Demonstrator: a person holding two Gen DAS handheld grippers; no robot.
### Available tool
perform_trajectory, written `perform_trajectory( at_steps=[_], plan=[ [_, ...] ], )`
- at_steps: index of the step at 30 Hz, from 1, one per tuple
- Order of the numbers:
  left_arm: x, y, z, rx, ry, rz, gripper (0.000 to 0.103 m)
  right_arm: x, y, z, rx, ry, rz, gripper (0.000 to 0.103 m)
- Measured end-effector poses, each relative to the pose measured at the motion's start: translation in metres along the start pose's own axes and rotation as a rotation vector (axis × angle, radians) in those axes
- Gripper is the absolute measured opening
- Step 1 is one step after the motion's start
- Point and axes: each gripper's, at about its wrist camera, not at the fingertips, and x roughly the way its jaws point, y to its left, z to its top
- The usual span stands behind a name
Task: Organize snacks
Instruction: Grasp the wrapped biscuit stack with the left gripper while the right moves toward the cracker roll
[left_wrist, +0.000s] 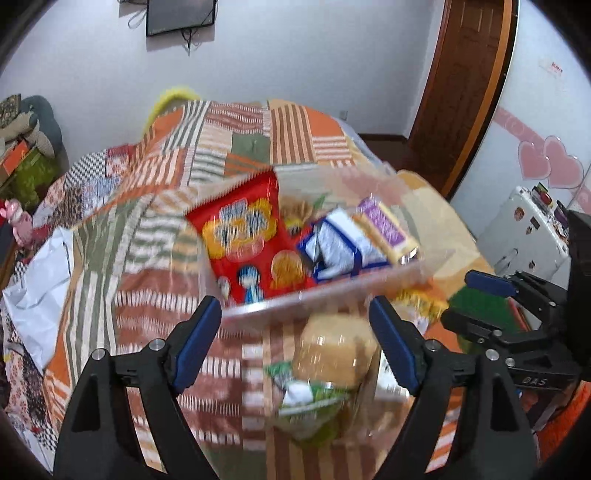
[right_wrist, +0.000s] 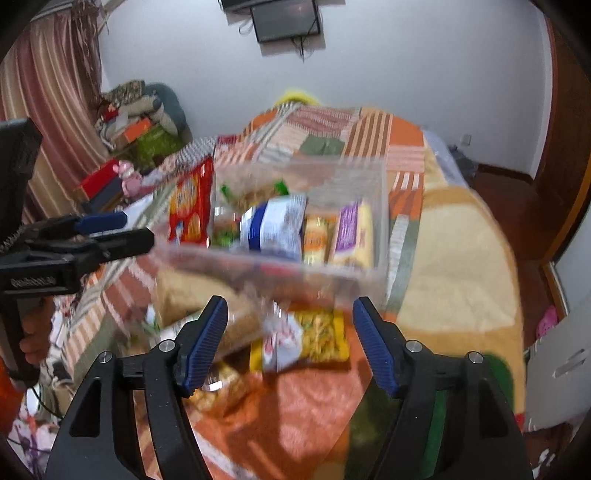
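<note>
Clear plastic, the rectangular storage bin (left_wrist: 332, 295) sits on the patchwork striped bedspread (left_wrist: 155, 229) and already holds a red biscuit bag (left_wrist: 243, 236), a blue-and-white wrapped pack (left_wrist: 340, 243) and a purple-and-yellow box (left_wrist: 388, 225). Outside it, against its near wall, lie a round tan bun in clear wrap (left_wrist: 332, 350) and a yellow noodle-print packet (right_wrist: 317, 339). Left tool (left_wrist: 295, 332) and right tool (right_wrist: 288, 332) both stand spread and empty. Judged next step: pick up a loose snack. Centre it between the blue pads, close gently on the soft bun, lift clear of the bin rim, and keep the two tools apart.
</note>
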Motion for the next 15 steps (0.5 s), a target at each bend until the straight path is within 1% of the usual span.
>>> perform_trajectory(
  at_steps=[4,7,9,11,15],
  plan=[
    [0.008,0.003,-0.019,0.002,0.040,-0.009,0.083,0.019,-0.001,-0.019,-0.003,0.074,-0.032,0.068],
    [0.012,0.000,-0.029,0.008,0.061,-0.022,0.083,0.031,-0.007,-0.030,0.004,0.123,-0.027,0.068],
    [0.017,-0.002,-0.034,0.011,0.073,-0.038,0.083,0.035,-0.010,-0.031,0.017,0.136,-0.013,0.074],
    [0.021,-0.006,-0.037,0.018,0.080,-0.041,0.083,0.039,-0.014,-0.028,0.028,0.129,-0.023,0.080],
    [0.031,-0.009,-0.035,0.006,0.082,-0.044,0.083,0.048,-0.017,-0.018,0.046,0.142,0.002,0.082]
  ],
)
